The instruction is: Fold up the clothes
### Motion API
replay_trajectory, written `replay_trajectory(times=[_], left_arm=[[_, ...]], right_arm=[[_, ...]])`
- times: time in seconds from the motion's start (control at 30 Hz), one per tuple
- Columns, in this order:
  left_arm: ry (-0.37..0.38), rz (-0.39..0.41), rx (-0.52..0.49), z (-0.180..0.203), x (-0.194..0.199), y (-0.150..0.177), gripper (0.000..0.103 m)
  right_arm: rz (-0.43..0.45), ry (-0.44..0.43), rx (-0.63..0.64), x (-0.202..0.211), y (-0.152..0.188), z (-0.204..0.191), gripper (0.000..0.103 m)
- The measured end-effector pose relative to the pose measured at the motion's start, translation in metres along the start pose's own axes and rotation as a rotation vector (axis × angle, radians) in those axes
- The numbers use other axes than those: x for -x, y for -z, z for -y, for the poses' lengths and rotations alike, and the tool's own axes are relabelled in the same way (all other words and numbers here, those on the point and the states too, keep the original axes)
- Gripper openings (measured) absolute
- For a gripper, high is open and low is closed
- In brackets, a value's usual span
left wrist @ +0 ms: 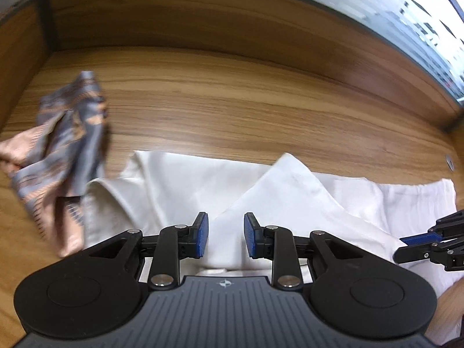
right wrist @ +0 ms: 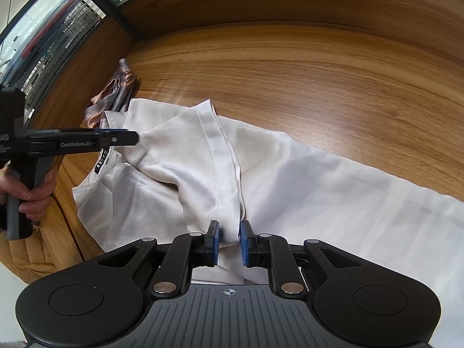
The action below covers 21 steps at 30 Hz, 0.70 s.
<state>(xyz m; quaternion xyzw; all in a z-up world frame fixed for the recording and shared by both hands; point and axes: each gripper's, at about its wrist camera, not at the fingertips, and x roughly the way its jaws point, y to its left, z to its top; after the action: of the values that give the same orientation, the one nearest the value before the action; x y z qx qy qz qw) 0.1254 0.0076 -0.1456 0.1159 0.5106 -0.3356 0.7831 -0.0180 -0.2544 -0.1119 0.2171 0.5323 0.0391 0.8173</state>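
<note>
1. Fabric of the white satin shirt (right wrist: 290,179) lay across the wooden desk (right wrist: 319,72), its folded hem pinched by the right gripper (right wrist: 230,239).
2. Left gripper (left wrist: 225,233) stood spread over the shirt, gripping nothing.
3. Crumpled grey-and-peach patterned cloth (left wrist: 61,145) sat near the desk's left edge.

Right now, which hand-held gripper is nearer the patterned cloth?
Left. The left hand-held gripper hovers over the white shirt's collar end, beside the patterned cloth; the right hand-held gripper pinches the shirt's placket farther away.

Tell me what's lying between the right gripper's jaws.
A bunched fold of the white garment sits pinched in the right gripper, seen in the right wrist view.
</note>
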Motion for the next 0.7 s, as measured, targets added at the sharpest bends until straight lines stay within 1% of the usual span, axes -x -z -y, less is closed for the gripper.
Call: replay_trajectory(times=[0.07,0.17,0.3,0.43,0.47,0.57,0.7], left_arm=[[0.019,-0.020,-0.015,0.002,-0.009,-0.004,0.030],[0.023,-0.033,-0.027,0.003,-0.018,-0.004,0.030],[0.031,-0.020,-0.012,0.003,-0.019,-0.005,0.030],[0.032,-0.006,-0.002,0.001,-0.020,-0.006,0.032],[0.034,-0.004,0.001,0.001,-0.020,-0.006,0.034],[0.037,0.001,-0.011,0.002,-0.020,-0.005,0.039],[0.023,0.015,-0.032,0.006,-0.022,-0.004,0.039]], right_arm=[[-0.002,0.001,-0.001,-0.001,0.000,0.000,0.018],[-0.005,0.000,-0.003,-0.003,0.000,0.000,0.018],[-0.010,0.000,-0.002,-0.003,0.000,0.002,0.018],[-0.012,0.002,0.001,-0.004,-0.002,0.002,0.018],[-0.011,0.002,0.003,-0.004,-0.002,0.002,0.018],[-0.010,0.003,0.007,-0.003,-0.002,0.002,0.018],[-0.008,0.006,0.007,-0.002,-0.001,0.002,0.018]])
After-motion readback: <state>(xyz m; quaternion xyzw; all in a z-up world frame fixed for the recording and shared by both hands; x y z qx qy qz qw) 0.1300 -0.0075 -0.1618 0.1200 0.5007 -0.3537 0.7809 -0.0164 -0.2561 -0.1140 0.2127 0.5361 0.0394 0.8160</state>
